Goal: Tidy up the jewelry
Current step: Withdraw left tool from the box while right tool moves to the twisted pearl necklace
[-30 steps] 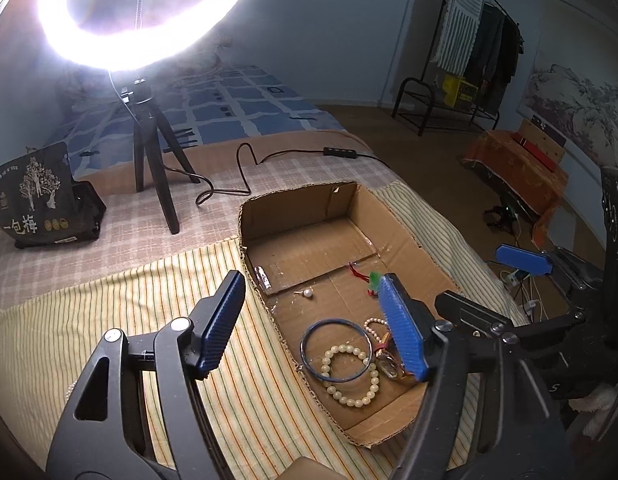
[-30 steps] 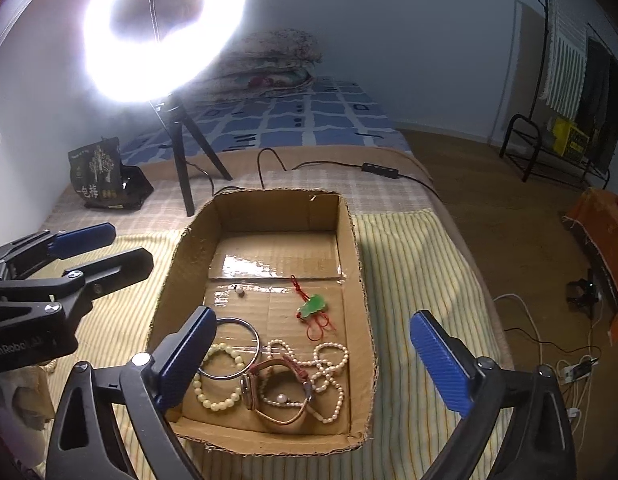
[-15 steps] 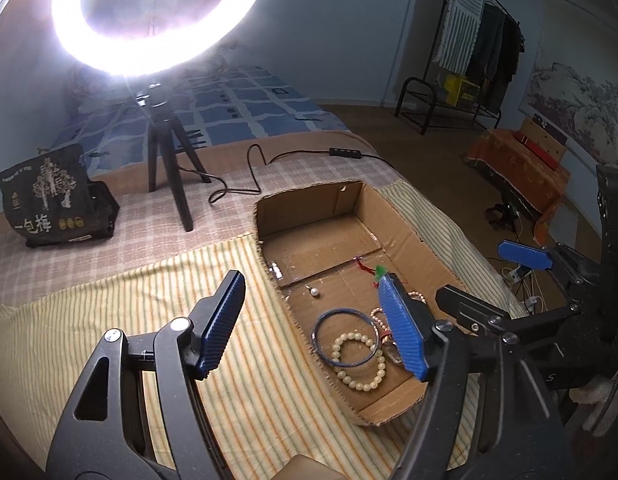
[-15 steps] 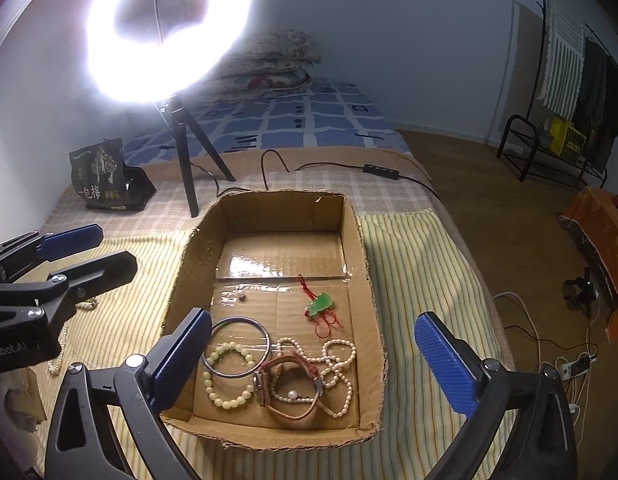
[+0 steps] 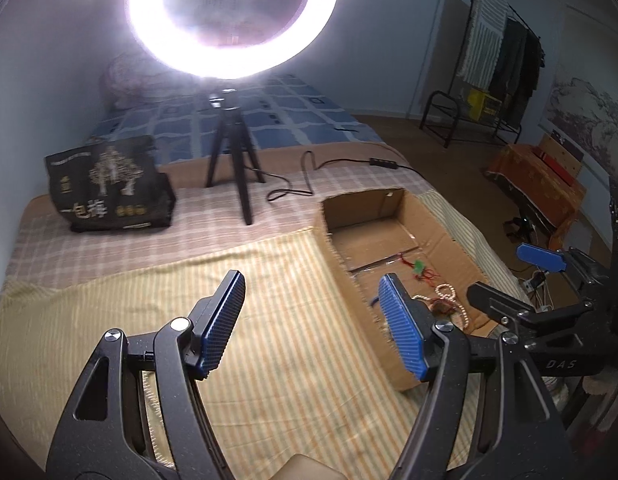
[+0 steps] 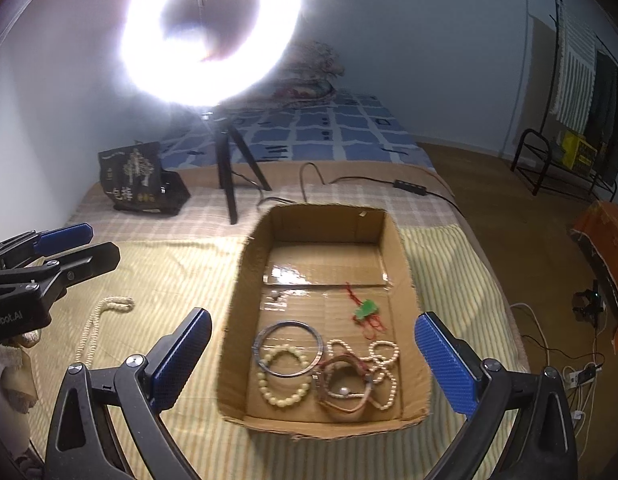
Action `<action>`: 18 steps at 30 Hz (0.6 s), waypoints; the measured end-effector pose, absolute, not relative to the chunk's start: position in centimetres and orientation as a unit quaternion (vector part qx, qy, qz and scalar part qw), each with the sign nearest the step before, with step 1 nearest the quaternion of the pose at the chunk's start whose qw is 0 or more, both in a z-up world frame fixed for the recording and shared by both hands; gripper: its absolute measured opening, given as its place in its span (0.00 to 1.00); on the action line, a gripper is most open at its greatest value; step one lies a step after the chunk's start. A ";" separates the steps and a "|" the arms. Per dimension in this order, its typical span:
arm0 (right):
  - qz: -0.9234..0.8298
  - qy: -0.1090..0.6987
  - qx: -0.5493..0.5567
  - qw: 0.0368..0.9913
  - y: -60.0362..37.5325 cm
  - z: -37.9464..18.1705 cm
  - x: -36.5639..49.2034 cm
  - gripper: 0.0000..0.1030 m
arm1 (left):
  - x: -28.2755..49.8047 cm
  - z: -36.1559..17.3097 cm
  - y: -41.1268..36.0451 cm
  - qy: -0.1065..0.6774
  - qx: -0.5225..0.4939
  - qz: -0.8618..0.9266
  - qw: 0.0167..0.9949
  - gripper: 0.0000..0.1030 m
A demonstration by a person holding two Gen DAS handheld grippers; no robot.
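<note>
Left black plastic two-finger gripper (image 5: 311, 320): ribbed blue pads, silver screws. Right black plastic two-finger gripper (image 6: 309, 360): same build; white "DAS" lettering at 3 o'clock, left view.

Dim, bluish room, lit mainly by a ring light (image 5: 233, 20) blown out to pure white, haloed with glare on the wall. Glossy reflection on tape inside the cardboard box (image 6: 293, 276). Slight motion blur throughout; strong fisheye bending and dark vignetting at corners.
</note>
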State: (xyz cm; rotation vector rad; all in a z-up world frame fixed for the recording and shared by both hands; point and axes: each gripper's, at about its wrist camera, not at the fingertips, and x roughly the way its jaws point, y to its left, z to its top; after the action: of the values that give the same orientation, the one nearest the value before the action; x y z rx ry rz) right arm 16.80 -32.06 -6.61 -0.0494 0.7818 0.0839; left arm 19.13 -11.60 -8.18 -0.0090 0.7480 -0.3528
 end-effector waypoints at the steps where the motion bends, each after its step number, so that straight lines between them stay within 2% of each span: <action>1: 0.044 0.380 -0.025 0.924 -31.7 -6.6 16.7 1.00 | 19.0 -8.1 -11.1 0.363 -0.005 -0.167 0.917 0.69; 18: 0.115 0.357 -0.034 0.926 -22.4 -6.6 16.4 1.00 | 15.3 -6.8 0.2 0.368 -0.024 -0.080 0.926 0.69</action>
State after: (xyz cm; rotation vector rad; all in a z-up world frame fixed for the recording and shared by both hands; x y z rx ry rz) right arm 16.43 -22.39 -6.61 -0.0688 0.7317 0.2355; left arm 15.33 0.25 -6.83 -0.0499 0.7539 -0.1641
